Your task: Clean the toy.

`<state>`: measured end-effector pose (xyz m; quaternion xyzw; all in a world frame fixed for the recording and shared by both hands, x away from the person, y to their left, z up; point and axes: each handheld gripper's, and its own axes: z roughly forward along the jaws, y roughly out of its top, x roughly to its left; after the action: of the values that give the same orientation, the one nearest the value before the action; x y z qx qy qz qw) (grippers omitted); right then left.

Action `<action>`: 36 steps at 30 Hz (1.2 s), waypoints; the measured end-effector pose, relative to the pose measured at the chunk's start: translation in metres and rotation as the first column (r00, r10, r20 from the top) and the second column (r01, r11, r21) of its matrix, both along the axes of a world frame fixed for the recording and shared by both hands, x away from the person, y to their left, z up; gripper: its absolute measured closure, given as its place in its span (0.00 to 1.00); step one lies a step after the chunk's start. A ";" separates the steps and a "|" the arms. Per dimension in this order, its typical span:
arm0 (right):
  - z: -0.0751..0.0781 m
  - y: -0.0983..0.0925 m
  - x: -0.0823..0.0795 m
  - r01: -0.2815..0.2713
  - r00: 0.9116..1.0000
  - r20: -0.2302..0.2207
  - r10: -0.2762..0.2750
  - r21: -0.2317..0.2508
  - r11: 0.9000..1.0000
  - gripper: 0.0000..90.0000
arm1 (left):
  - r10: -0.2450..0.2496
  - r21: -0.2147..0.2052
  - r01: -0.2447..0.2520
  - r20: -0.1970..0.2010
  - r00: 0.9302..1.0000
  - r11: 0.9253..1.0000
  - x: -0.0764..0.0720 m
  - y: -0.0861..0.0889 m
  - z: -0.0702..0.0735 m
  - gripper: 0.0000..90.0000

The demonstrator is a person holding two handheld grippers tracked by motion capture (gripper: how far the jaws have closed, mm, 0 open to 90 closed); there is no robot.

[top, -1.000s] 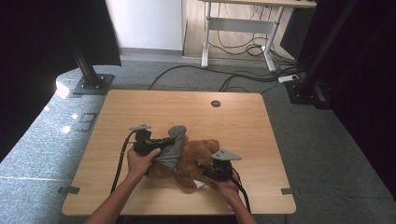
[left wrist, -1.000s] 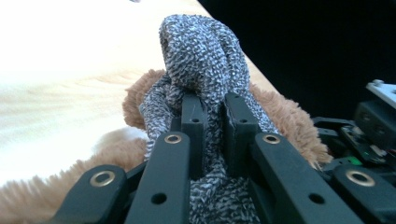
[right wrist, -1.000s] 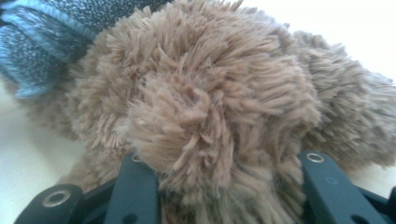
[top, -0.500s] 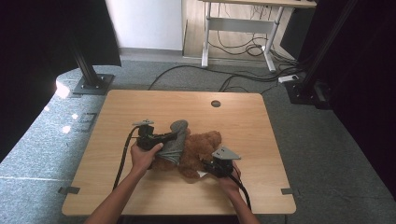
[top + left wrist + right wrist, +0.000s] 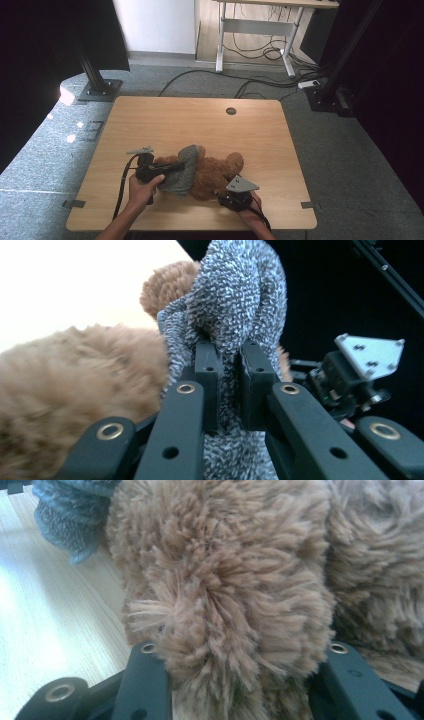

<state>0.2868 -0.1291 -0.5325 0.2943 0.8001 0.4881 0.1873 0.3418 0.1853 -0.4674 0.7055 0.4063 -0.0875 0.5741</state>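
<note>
A brown teddy bear [image 5: 216, 175] lies on the wooden table [image 5: 200, 120] near its front edge. A grey knitted cloth [image 5: 183, 169] wraps the bear's left part. My left gripper [image 5: 179, 166] reaches in from the left and is shut on a fold of that grey cloth [image 5: 240, 290], pinched between the left gripper [image 5: 230, 365] pads. Beside it shows the bear's fur [image 5: 75, 380]. My right gripper [image 5: 226, 196], under its grey plate, is shut on a furry limb of the bear [image 5: 230, 610], which bulges between the right gripper [image 5: 240, 660] jaws.
A round cable hole [image 5: 230, 111] sits at the table's far edge. Black stand bases [image 5: 97, 90] and loose cables [image 5: 260, 85] lie on the floor beyond. The other gripper [image 5: 360, 370] shows past the cloth. Bare tabletop [image 5: 50, 620] lies left of the limb.
Both hands have pulled toward the table's near edge, and the bear and grey cloth came with them. Both grips have stayed as they were.
</note>
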 end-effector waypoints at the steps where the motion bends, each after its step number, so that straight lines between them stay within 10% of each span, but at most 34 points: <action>1: 0.000 -0.001 0.001 0.001 1.000 -0.005 -0.001 0.003 1.000 0.65 | -0.003 0.009 0.003 0.012 1.000 1.000 0.001 -0.003 0.005 0.89; 10: -0.002 -0.003 0.004 0.001 1.000 -0.009 0.000 0.028 1.000 0.64 | -0.107 0.091 0.102 0.052 0.993 0.991 0.024 -0.088 0.047 0.88; 12: -0.002 -0.002 0.003 0.001 1.000 0.001 -0.001 0.018 1.000 0.64 | -0.125 0.154 0.118 0.033 0.992 0.981 0.030 -0.108 0.045 0.88; 15: -0.002 -0.001 0.001 0.003 1.000 0.019 -0.003 -0.001 1.000 0.64 | -0.143 0.308 0.145 -0.030 0.989 0.940 0.041 -0.133 0.025 0.88; 20: -0.005 0.000 -0.003 0.001 0.999 0.038 0.000 -0.033 0.999 0.63 | -0.127 0.216 0.142 -0.080 0.989 0.966 0.046 -0.107 0.012 0.88; 25: -0.004 -0.001 -0.004 -0.029 0.999 -0.022 0.030 0.027 0.999 0.33 | -0.104 0.150 0.115 -0.080 0.991 0.982 0.033 -0.083 -0.002 0.89; 30: 0.005 -0.014 -0.004 -0.078 0.989 -0.115 0.092 0.125 0.989 0.23 | -0.107 0.112 0.112 -0.053 0.993 0.987 0.022 -0.073 -0.007 0.89; 36: 0.006 -0.012 -0.001 -0.104 0.982 -0.144 0.121 0.119 0.987 0.16 | -0.121 0.085 0.125 -0.054 0.991 0.988 0.018 -0.065 -0.009 0.89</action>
<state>0.2861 -0.1407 -0.5261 0.2945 0.7990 0.5178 0.0817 0.3603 0.1199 -0.4768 0.7516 0.3791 -0.1218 0.5258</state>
